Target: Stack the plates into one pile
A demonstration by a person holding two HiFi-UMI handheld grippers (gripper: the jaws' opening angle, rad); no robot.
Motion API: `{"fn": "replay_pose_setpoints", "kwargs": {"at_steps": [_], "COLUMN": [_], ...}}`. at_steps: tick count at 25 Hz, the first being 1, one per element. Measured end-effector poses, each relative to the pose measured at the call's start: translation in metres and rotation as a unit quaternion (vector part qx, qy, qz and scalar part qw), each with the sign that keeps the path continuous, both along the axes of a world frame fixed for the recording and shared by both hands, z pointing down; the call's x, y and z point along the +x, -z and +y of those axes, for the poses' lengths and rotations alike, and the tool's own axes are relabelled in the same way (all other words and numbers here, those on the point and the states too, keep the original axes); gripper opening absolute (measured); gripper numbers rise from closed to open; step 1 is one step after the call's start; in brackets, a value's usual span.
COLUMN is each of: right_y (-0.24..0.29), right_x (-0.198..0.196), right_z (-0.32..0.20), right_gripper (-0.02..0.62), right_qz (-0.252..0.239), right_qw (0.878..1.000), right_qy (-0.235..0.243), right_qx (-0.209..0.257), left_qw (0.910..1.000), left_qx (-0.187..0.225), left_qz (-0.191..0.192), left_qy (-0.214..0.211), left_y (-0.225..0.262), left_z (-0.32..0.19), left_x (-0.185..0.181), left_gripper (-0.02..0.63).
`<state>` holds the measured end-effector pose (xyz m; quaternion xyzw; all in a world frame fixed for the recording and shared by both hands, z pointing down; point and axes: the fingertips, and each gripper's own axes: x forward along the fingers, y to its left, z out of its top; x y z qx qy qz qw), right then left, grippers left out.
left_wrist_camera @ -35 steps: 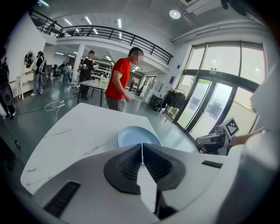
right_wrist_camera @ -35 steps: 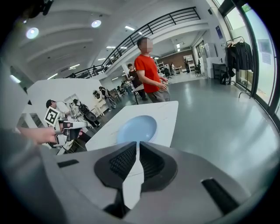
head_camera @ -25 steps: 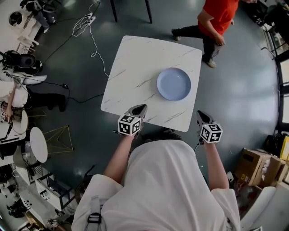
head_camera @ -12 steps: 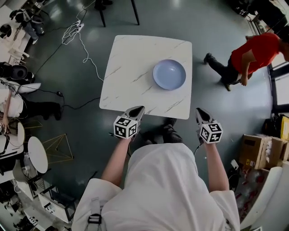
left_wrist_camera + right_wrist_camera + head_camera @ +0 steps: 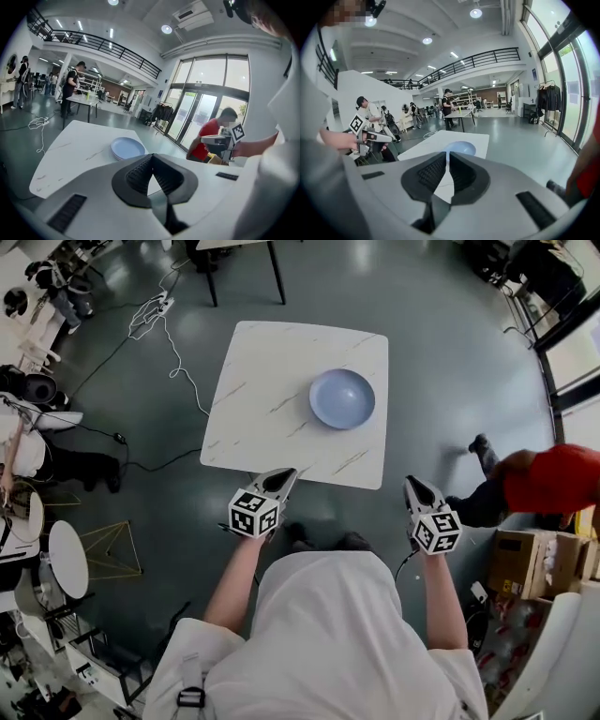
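- Left gripper (image 5: 284, 480) (image 5: 151, 158): jaws closed pad to pad, nothing between them. It is held at the table's near edge, left of centre, tips aimed forward and somewhat down across the top.
- Table (image 5: 267, 381) (image 5: 70, 140) (image 5: 436, 138): white marbled top, bare apart from the plates.
- Plates (image 5: 342, 397) (image 5: 127, 148) (image 5: 459, 148): pale blue, on the right half of the table, about midway from near edge to far edge. The left gripper view shows layered rims at the edge, so this appears to be one pile already, with no plate elsewhere on the top. Judgement: stacking looks finished.
- Bearing: from the left gripper the plates lie ahead and to the right; from the right gripper, ahead and to the left. They sit between the two aiming lines, well apart from both sets of tips.
- Reach: the two grippers are nearly equally distant; the left looks slightly nearer, being at the table edge.
- Orientation: the plates are round and lie flat, hollow side up, so they have no long axis and no preferred approach side; any rim point serves.
- Right gripper (image 5: 413, 487) (image 5: 446, 158): jaws nearly together, only a thin slit between the pads, nothing gripped. It is held off the table, outside the near right corner, aimed forward and down.
- Person in red (image 5: 553, 479): on the floor to the right, clear of the table.
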<state>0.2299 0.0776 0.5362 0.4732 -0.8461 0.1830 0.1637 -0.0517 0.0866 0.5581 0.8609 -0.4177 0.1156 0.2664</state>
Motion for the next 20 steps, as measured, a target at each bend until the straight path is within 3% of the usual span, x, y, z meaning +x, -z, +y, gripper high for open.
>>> {"fn": "replay_pose_setpoints", "kwargs": {"at_steps": [8,20], "right_y": [0.014,0.018], "right_x": [0.043,0.073], "right_z": [0.01,0.016], "right_gripper": [0.032,0.032], "right_qz": [-0.011,-0.013], "right_qw": [1.0,1.0], "right_qy": [0.011,0.017], "right_qx": [0.008,0.01], "left_qw": [0.999,0.9982], "left_qx": [-0.003,0.001], "left_qz": [-0.002,-0.003], "left_qy": [0.045,0.06], "left_y": [0.013,0.015], "left_z": [0.026,0.033], "left_x": [0.006,0.024], "left_gripper": [0.014,0.014]}}
